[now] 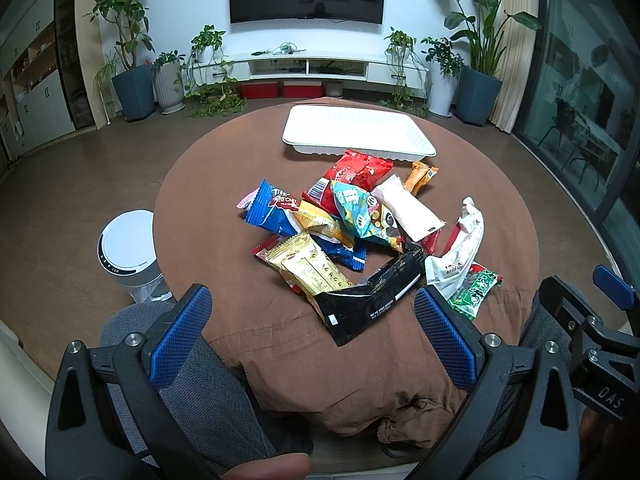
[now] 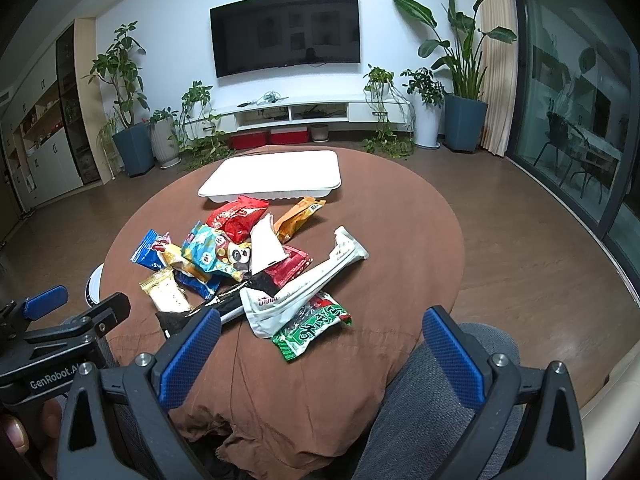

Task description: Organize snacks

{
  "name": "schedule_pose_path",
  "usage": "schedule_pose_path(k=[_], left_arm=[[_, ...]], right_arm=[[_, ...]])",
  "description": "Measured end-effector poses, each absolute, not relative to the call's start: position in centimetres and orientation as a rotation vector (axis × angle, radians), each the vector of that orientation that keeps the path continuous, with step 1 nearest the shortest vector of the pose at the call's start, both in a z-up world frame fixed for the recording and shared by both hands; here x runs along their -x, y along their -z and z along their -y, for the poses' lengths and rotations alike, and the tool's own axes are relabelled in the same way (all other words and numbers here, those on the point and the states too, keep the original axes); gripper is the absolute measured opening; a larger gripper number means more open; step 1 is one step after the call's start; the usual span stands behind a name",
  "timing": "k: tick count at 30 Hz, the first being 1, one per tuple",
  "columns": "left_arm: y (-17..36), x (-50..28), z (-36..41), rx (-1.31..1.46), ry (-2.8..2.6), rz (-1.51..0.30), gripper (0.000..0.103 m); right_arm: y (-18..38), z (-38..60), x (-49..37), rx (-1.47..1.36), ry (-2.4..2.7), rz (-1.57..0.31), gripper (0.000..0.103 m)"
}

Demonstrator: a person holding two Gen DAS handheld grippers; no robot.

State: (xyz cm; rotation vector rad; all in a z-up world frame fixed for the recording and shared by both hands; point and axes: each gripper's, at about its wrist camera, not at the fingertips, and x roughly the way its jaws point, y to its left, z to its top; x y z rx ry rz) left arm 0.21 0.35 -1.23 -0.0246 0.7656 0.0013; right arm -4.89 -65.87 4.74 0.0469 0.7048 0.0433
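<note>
- The white tray (image 1: 358,132) sits at the far side of the round table (image 1: 200,184), which is draped in a brown cloth; nothing lies in it.
- The snack pile (image 1: 352,224) lies on the cloth just on the near side of the tray, none of it inside; the red packet (image 1: 356,174) at its far edge almost touches the tray's near rim.
- Nearer than the tray and to its left are a blue packet (image 1: 270,206) and a gold packet (image 1: 312,270); a black packet (image 1: 372,296) is the nearest piece in the left wrist view.
- On the pile's right side, away from the tray, a long white packet (image 2: 308,288) lies over a green packet (image 2: 310,330).
- An orange packet (image 2: 298,218) lies just before the tray's near right corner.
- The left gripper (image 1: 316,324) hovers at the table's near edge, its blue pads spread wide and grasping nothing; the black packet's end lies between them.
- The right gripper (image 2: 322,344) is likewise spread apart and released, low at the near edge with the green packet just ahead.
- A white bin (image 1: 128,252) stands on the floor left of the table.
- Most packets overlap, so the lower ones are largely hidden and their print is unreadable.
</note>
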Motion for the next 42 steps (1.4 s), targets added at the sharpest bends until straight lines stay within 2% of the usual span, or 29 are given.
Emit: schedule_pose_path(k=[11,17,21,30,38,42], left_arm=[[2.8,-0.4,-0.6,0.082,0.044,-0.775,0.103],[2.8,0.5,-0.2,0.026,0.201,-0.656,0.103],[4.3,-0.1,-0.5,-0.008,0.202,-0.814,0.103],[4.7,-3.6,-4.0,0.149,0.123,-0.850,0.103],[5.2,-7.9,-3.4,-0.018,0.261,-0.944,0.093],[3.8,-10.2,-3.5,-0.129,0.378,-0.894,0.092]], right_arm=[[-3.8,66.2,4.1,-0.123,-0.114,-0.750,0.103],[-2.5,67.6,2.9,-0.325,-0.228,-0.809,0.103],[-2.3,68.1,2.4,-0.321,-0.241,-0.832,0.103],[-0.8,69.4,0.3,-0.339,-0.246,-0.898,0.100],[0.6,69.2,-0.8,-0.364,-0.283,-0.954,0.087],[0.9,68.8,-1.0,-0.339,-0.294,-0.960,0.082]])
